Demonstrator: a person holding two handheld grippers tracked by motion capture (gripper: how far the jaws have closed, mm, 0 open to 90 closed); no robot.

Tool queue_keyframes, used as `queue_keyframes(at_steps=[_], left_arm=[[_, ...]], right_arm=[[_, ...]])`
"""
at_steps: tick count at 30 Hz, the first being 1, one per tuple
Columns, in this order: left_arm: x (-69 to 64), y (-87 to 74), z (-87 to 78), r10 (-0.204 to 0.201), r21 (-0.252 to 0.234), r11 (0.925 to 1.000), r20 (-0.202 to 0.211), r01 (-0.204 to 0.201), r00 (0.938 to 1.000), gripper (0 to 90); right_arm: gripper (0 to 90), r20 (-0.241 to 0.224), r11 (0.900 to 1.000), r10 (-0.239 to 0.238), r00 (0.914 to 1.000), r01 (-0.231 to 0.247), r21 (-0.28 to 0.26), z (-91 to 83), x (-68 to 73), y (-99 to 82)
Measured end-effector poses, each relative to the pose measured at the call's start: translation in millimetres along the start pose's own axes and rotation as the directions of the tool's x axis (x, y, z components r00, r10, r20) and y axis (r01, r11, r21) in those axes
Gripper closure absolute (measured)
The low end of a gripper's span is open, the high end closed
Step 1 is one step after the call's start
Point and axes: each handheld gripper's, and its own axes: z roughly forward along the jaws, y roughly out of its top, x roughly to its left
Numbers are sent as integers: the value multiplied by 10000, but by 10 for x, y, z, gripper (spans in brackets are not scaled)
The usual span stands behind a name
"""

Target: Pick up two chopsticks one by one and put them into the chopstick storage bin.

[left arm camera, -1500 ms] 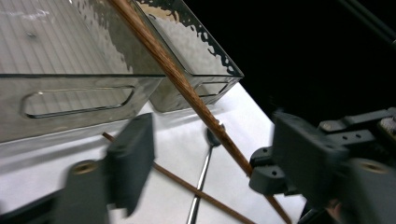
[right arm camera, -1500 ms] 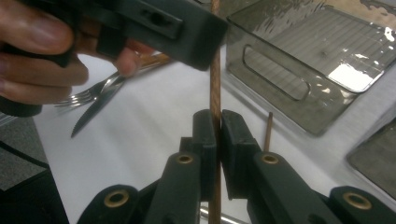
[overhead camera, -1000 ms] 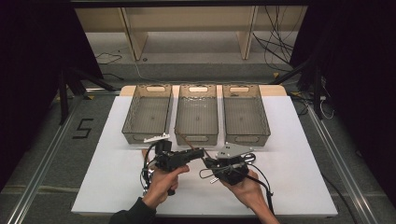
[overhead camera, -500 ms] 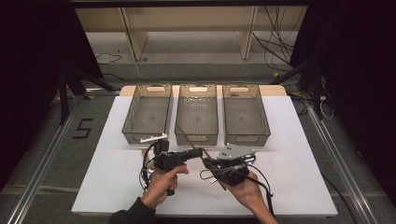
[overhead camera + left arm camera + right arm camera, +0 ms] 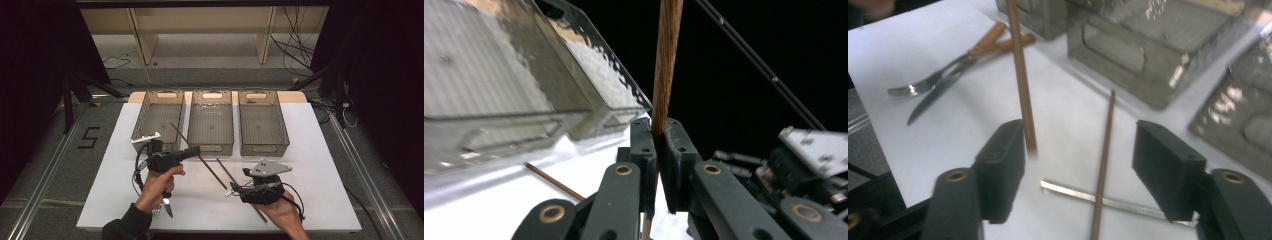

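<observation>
A dim room with dark curtains at both sides surrounds a white table point(image 5: 325, 165); a pale wooden shelf frame point(image 5: 200, 30) stands behind it on a grey floor strewn with cables, and a "5" is marked on the floor off the table's left side. Three clear bins point(image 5: 212, 122) sit in a row ahead of both tools. The left gripper point(image 5: 192, 151) has its jaws pressed onto a brown chopstick point(image 5: 197, 157), held tilted off the table, its far end toward the left bin. The right gripper point(image 5: 1078, 170) is spread wide, a second chopstick point(image 5: 1103, 170) lying flat between its jaws across a thin metal strip point(image 5: 1118, 202). A fork and a knife point(image 5: 943, 82) lie beyond the right gripper.
</observation>
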Motion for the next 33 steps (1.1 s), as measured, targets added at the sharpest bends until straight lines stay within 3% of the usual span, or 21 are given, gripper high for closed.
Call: queue_keyframes(at_steps=[2,5,12,16,20,23,29,33], left_arm=[[79,128,-121,-271,-191,9995,-51,270,9996,849],[134,269,-229,-149,-271,9995,-381,139,9992,850],[267,586,-415,-250,-554,9983,-864,202,9959,850],[309,713,-460,-325,-483,9984,-899,283,9954,850],[402,950,-533,-250,-443,9988,-1342,192,9906,850],[436,1021,-550,-226,-437,9989,-1543,160,9878,850],[546,1293,-624,-434,-425,9985,-1966,357,9795,850],[529,1420,-636,-38,-205,9998,-2513,-14,9679,849]], right_arm=[[282,-138,9994,291,9995,-288,174,-38,-43,-111],[247,-143,9980,503,9986,-498,390,-60,-72,-175],[249,73,9939,576,9983,-581,934,-42,-83,-240],[247,-15,9921,638,9980,-633,1082,-13,-77,-274],[239,-10,9929,669,9978,-665,985,-20,-75,-280],[235,5,9929,701,9975,-698,961,-26,-80,-286],[232,14,9926,782,9969,-780,927,-29,-101,-310],[229,-11,9923,842,9964,-838,907,-32,-111,-316]])
